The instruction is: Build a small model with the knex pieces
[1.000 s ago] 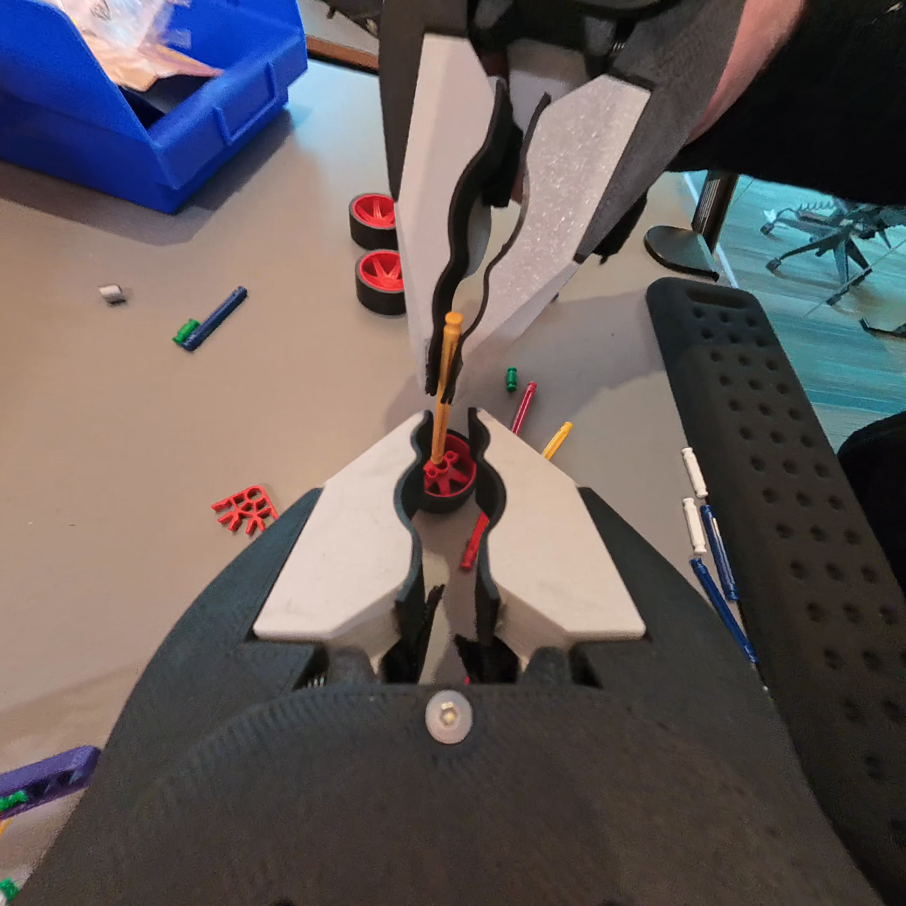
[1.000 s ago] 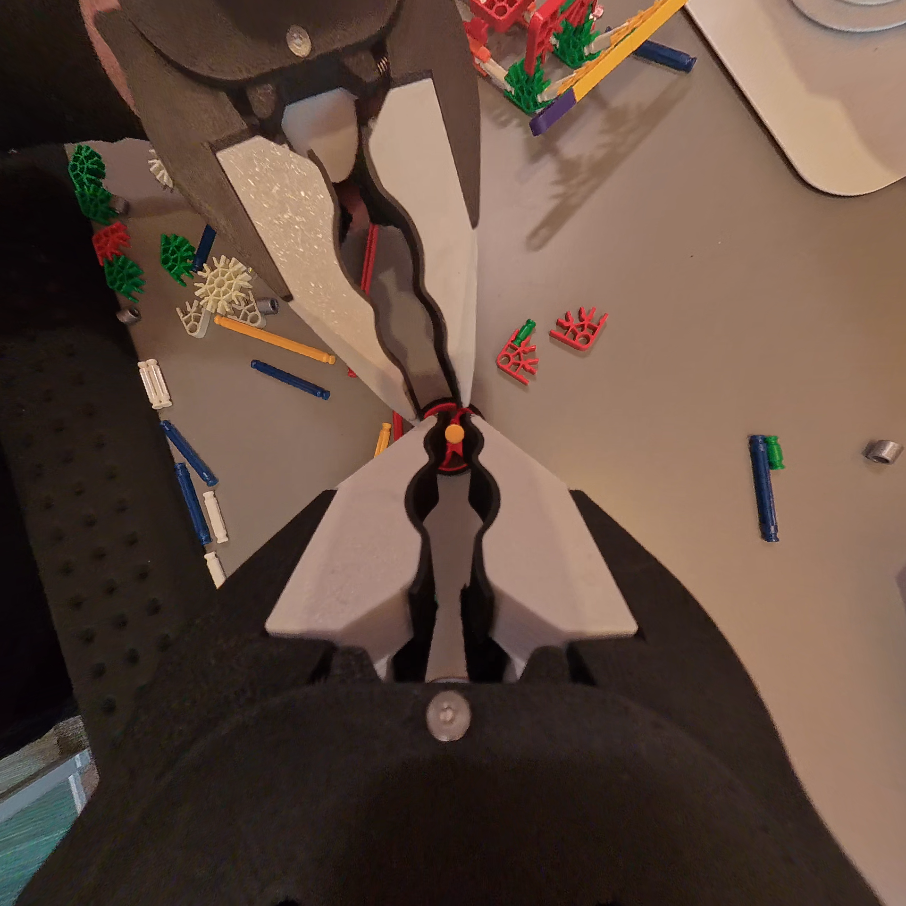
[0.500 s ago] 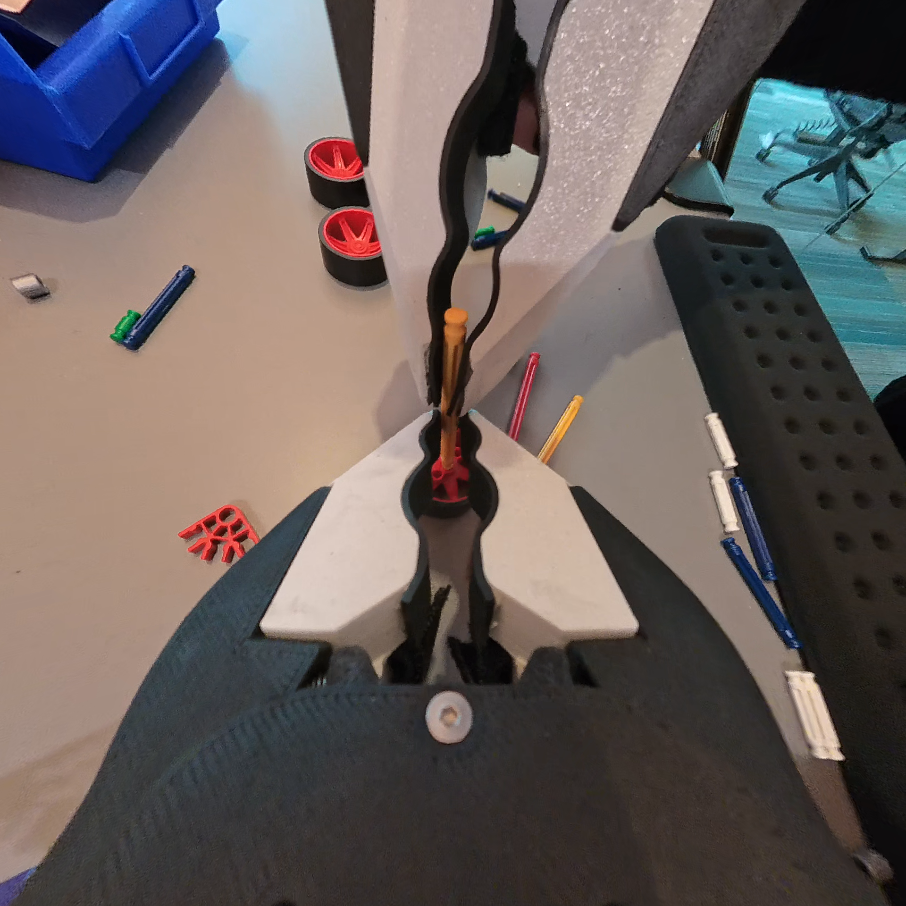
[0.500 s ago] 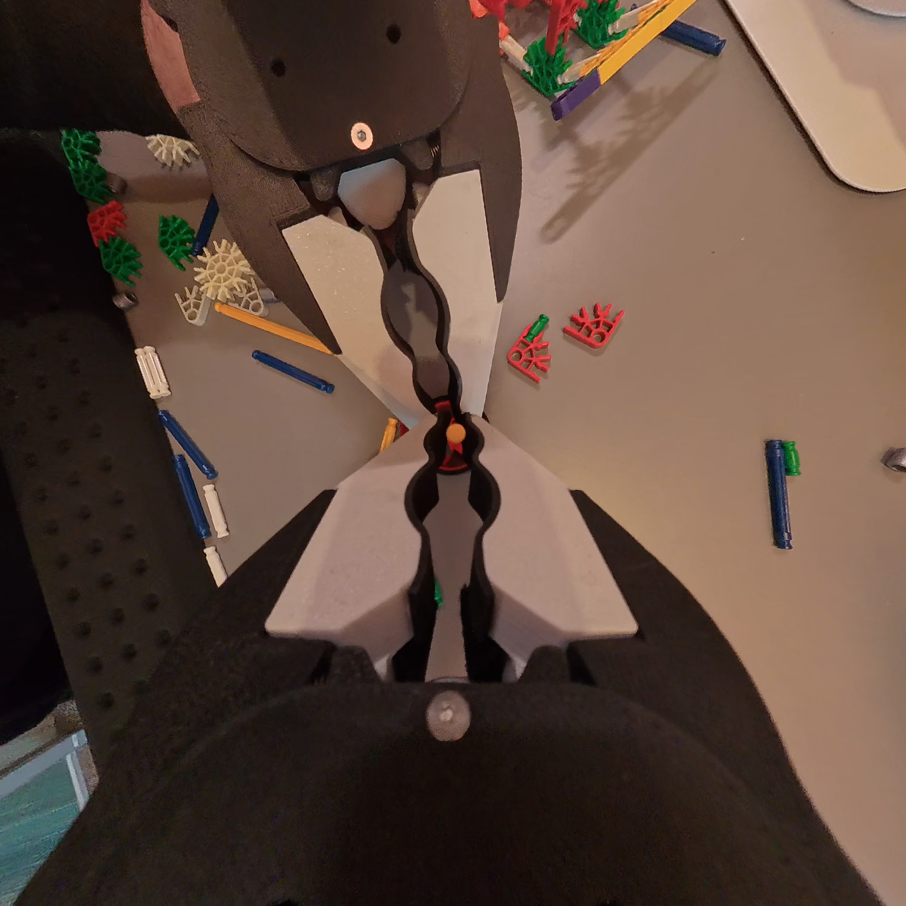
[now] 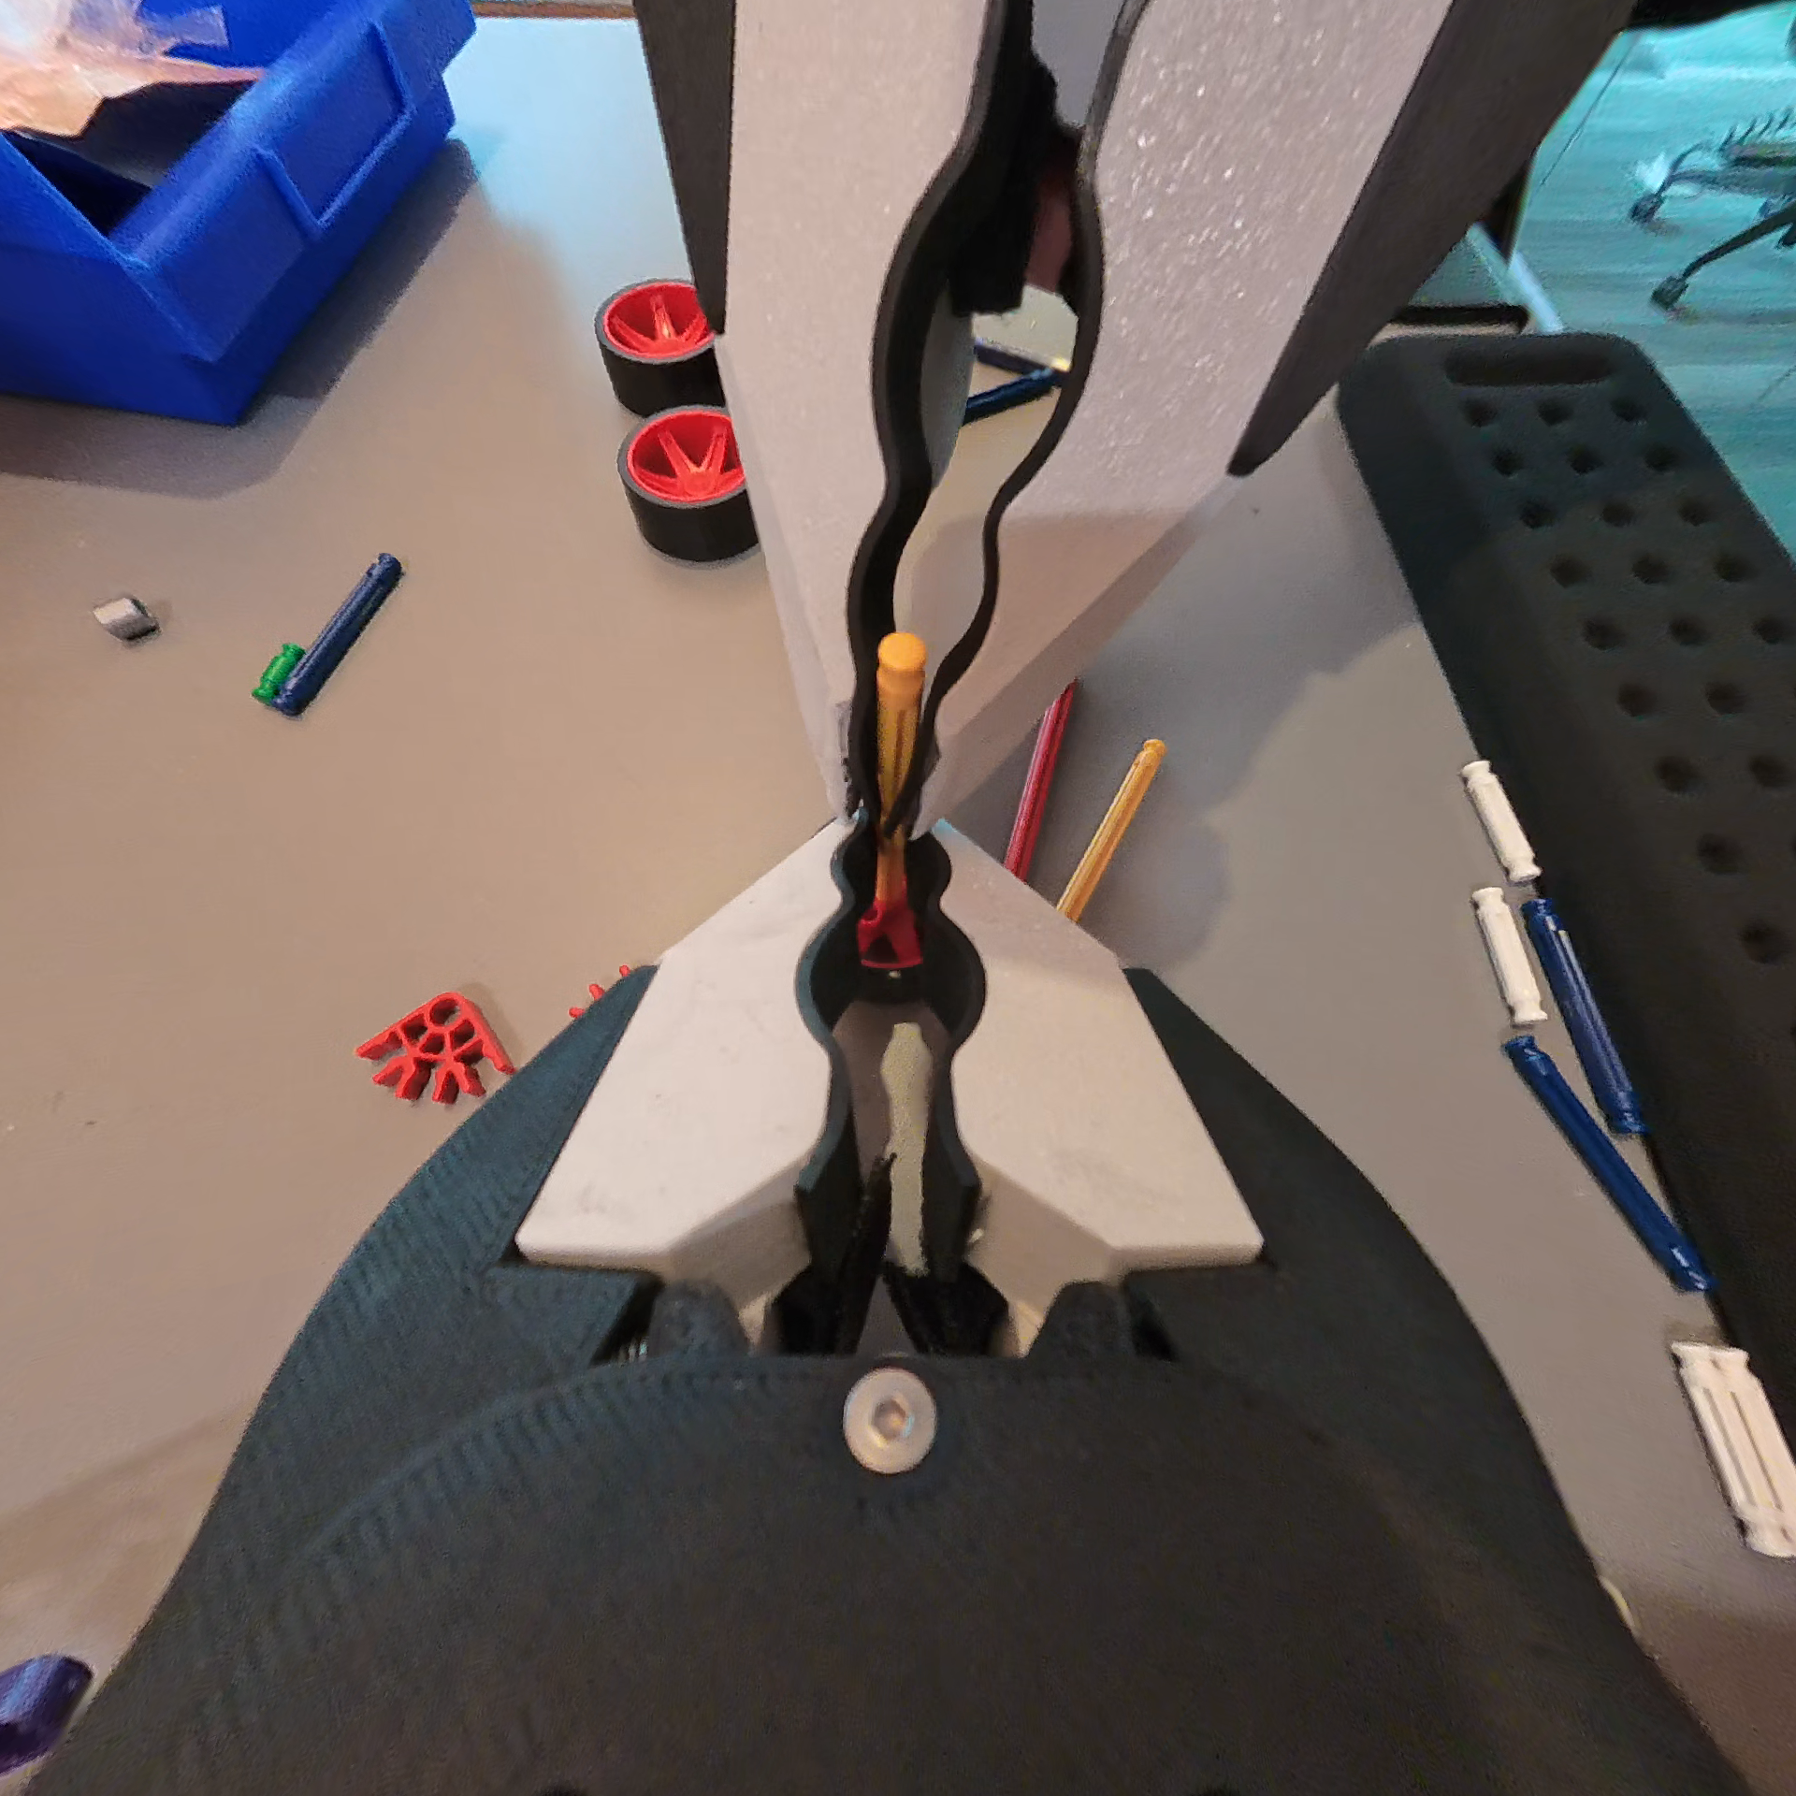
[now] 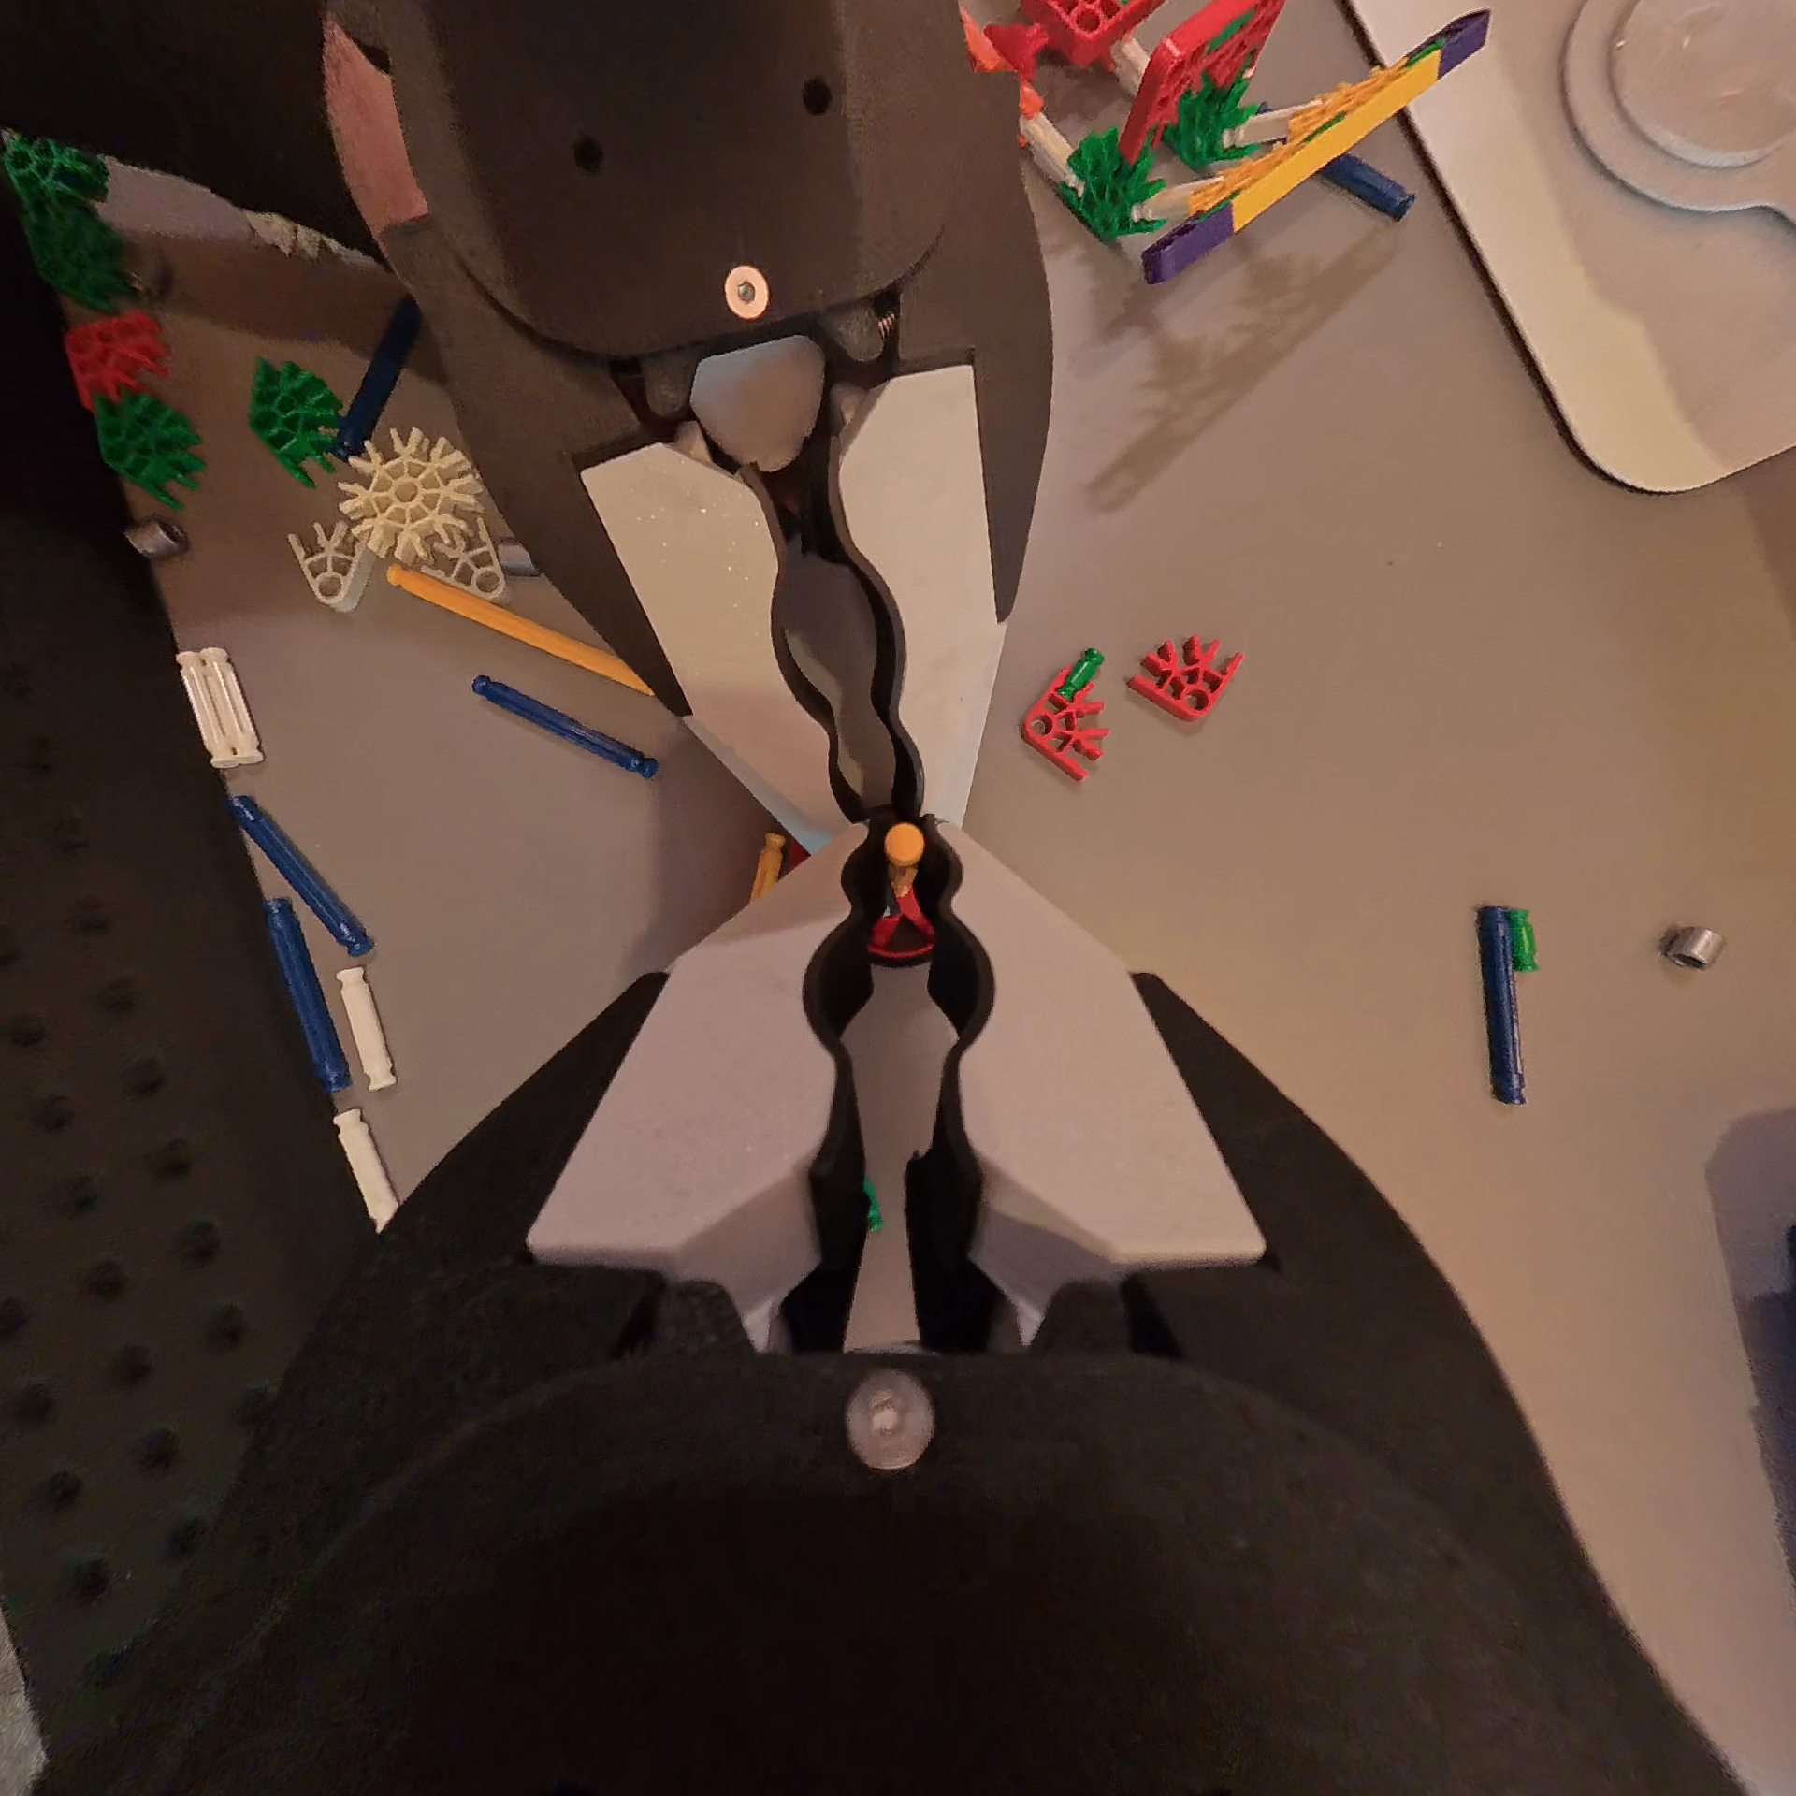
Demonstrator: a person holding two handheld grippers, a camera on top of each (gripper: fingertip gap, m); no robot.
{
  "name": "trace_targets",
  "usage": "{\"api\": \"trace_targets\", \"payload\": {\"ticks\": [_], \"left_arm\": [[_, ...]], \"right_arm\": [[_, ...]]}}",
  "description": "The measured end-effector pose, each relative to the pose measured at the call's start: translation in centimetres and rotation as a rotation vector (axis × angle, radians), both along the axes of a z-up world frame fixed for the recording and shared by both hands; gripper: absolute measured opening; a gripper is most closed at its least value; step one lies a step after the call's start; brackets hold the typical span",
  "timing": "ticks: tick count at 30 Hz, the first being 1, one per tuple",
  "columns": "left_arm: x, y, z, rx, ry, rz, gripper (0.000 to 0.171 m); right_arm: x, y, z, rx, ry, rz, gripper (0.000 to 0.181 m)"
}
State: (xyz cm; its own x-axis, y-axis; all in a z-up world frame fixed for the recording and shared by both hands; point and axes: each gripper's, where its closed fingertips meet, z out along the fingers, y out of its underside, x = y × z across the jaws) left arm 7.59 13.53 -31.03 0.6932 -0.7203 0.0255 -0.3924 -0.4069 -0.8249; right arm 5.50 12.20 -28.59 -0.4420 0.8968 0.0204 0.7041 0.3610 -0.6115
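Observation:
My left gripper (image 5: 889,850) is shut on a small black wheel with a red hub (image 5: 886,948), held in the notch near its fingertips above the grey table. An orange rod (image 5: 899,709) sticks out of the hub. My right gripper (image 5: 889,792) comes down from the top, shut on that rod, its tips almost touching the left tips. In the right wrist view my right gripper (image 6: 899,836) grips the orange rod (image 6: 904,844), seen end-on, with the wheel (image 6: 899,938) behind it. The left gripper (image 6: 889,802) reaches in from above.
A blue bin (image 5: 194,243) stands far left, with two spare wheels (image 5: 685,476) near it. Loose rods and red connectors (image 5: 437,1050) lie about. A black perforated pad (image 5: 1604,680) lines the right side. A built model (image 6: 1263,146) and a white plate (image 6: 1604,292) lie beyond. The tips of both grippers are at nearly the same place.
Both grippers have tilted to face each other more squarely. The wheel now shows more edge-on in the left wrist view. Both grips have held.

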Motion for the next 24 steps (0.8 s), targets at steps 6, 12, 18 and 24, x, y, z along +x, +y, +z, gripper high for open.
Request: {"api": "trace_targets", "payload": {"ticks": [6, 12, 18, 24], "left_arm": [[-0.1, 0.0, -0.1, -0.011, -0.012, 0.009, 0.002], [-1.5, -0.8, -0.4, -0.104, 0.026, 0.045, 0.024], [-5.4, -5.0, 2.4, -0.117, -0.015, 0.161, 0.037], [-7.3, -14.2, 2.2, -0.232, 0.073, 0.203, 0.04]], "right_arm": [[-0.2, 0.0, 0.1, -0.086, 0.016, -0.033, 0.003], [2.5, 3.1, 3.7, -0.185, 0.058, -0.164, 0.035], [8.2, 2.8, 2.7, -0.162, -0.027, -0.197, 0.029], [8.8, -5.6, 1.6, -0.219, -0.036, -0.08, 0.023]]}}
